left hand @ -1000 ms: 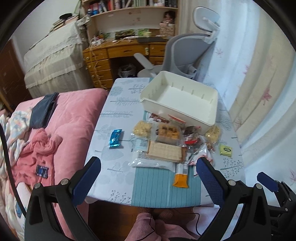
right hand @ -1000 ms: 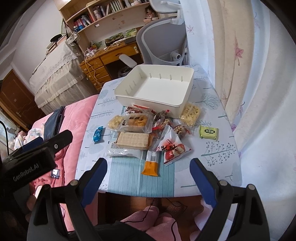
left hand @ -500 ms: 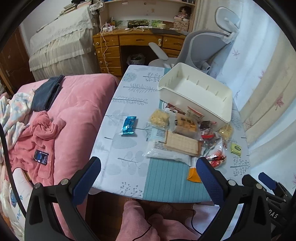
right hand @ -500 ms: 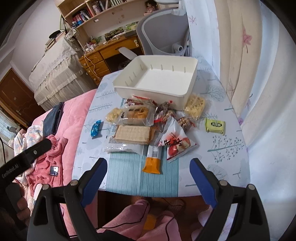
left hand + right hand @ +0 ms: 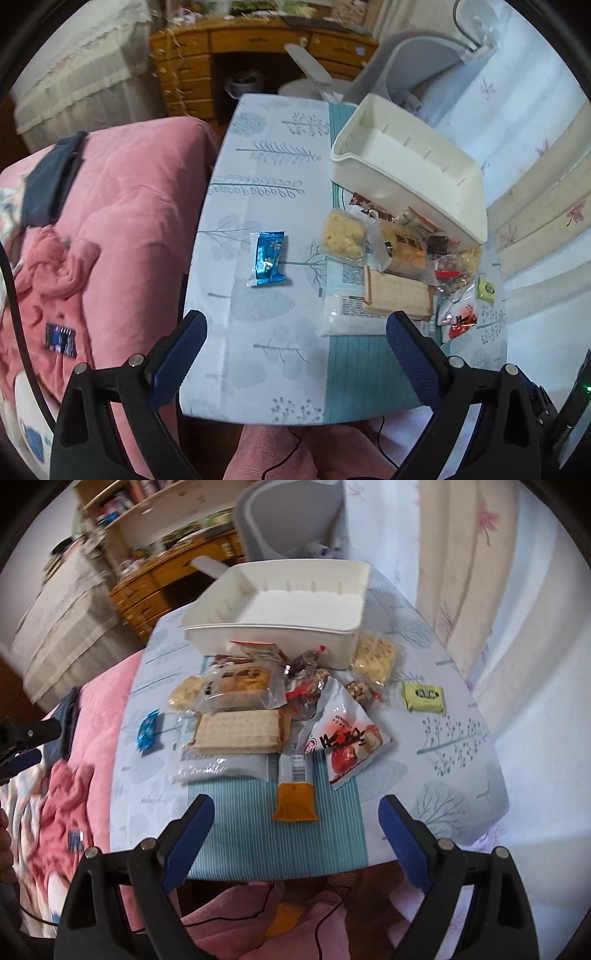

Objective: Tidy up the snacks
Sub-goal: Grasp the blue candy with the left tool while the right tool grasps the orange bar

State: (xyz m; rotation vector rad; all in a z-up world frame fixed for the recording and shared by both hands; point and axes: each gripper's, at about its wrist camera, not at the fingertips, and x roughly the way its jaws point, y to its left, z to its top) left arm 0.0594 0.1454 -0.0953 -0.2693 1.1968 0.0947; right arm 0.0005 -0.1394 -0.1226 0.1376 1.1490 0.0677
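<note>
A pile of packaged snacks lies in front of an empty white bin (image 5: pixel 417 173) (image 5: pixel 295 602) on a small table. A blue wrapped snack (image 5: pixel 269 259) (image 5: pixel 147 730) lies alone to the left. A cracker pack (image 5: pixel 397 295) (image 5: pixel 238 731), an orange-ended sachet (image 5: pixel 295 794), a red-and-white bag (image 5: pixel 345 738) and a green packet (image 5: pixel 424 698) lie in the pile or beside it. My left gripper (image 5: pixel 295 354) is open and empty above the table's near edge, short of the blue snack. My right gripper (image 5: pixel 297 834) is open and empty, just short of the orange sachet.
A pink blanket-covered bed (image 5: pixel 110 221) lies left of the table. A grey office chair (image 5: pixel 406 62) and a wooden desk (image 5: pixel 229 48) stand behind it. Curtains (image 5: pixel 480 572) hang at the right. The tablecloth (image 5: pixel 258 166) has trees printed on it.
Both grippers have moved forward and down toward the table. The left view has swung left and now centres near the blue snack. The right one has closed in on the orange sachet.
</note>
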